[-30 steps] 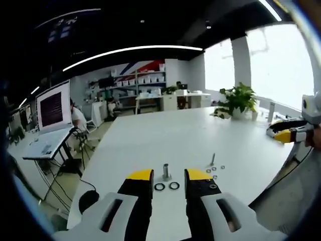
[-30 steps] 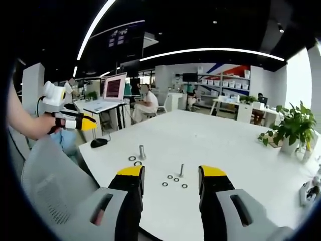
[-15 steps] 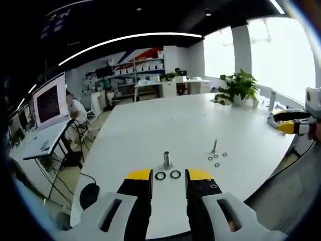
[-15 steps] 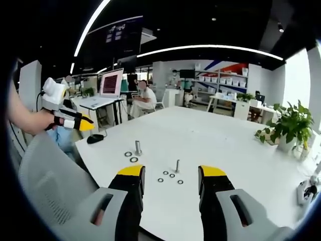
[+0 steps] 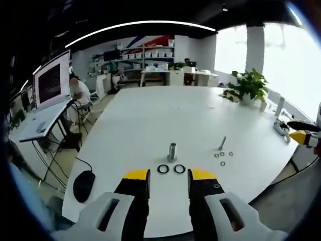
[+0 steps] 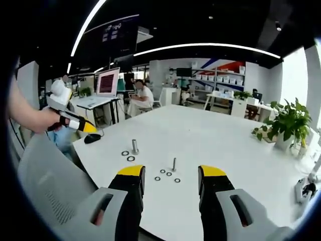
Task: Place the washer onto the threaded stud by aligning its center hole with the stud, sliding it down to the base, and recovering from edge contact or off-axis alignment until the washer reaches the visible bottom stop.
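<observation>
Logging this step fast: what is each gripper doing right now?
Left gripper: open, holding nothing, above the table.
Right gripper: open, holding nothing.

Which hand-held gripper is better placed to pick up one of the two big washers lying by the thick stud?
Left. Its open hand-held gripper faces the two washers directly.

A white worktop [image 5: 150,120] is spreading across the centre of the left gripper view, carrying an upright thick stud [image 5: 172,151] with two large washers [image 5: 171,168] lying just below it, a thin stud [image 5: 221,143] ringed by small washers [image 5: 222,157] lower right, and a potted plant [image 5: 247,88] sitting upper right.
</observation>
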### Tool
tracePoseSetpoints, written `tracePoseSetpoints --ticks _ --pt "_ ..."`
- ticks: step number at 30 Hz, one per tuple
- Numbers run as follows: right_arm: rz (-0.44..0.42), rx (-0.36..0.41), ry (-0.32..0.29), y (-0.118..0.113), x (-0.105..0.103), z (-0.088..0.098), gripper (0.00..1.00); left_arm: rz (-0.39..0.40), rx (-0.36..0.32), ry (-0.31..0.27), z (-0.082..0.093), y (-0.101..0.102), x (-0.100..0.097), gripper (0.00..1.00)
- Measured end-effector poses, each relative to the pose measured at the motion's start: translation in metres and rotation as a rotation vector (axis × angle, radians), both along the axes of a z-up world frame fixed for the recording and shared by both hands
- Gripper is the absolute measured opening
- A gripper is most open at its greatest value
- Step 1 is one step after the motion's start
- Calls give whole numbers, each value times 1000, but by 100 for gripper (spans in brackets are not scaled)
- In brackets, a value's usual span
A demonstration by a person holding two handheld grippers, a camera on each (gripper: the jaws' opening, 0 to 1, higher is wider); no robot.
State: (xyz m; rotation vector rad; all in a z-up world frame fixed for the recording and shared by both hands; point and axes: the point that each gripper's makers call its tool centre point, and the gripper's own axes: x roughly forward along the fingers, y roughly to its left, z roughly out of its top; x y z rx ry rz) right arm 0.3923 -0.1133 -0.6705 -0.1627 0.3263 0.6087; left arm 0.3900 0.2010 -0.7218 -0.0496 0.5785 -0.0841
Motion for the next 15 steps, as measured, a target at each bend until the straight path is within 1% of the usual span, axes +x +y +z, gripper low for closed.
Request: tracePoseSetpoints --ticks 2,6,8,11,15 --pt "0 -3 3 0 0 -1 45 -11 14 19 -5 0 0 28" --pt "2 -3 5 0 0 -1 45 -31 -1 60 -13 -5 2 28" --pt "2 -5 4 0 0 -1 45 -35 -13 63 -15 -6 5 28" --pt "1 -10 2 0 0 -1 45 -52 9 94 -22 -6 10 28" --pt "-2 -13 2 -1 0 -1 45 -63 12 113 -21 -12 16 28"
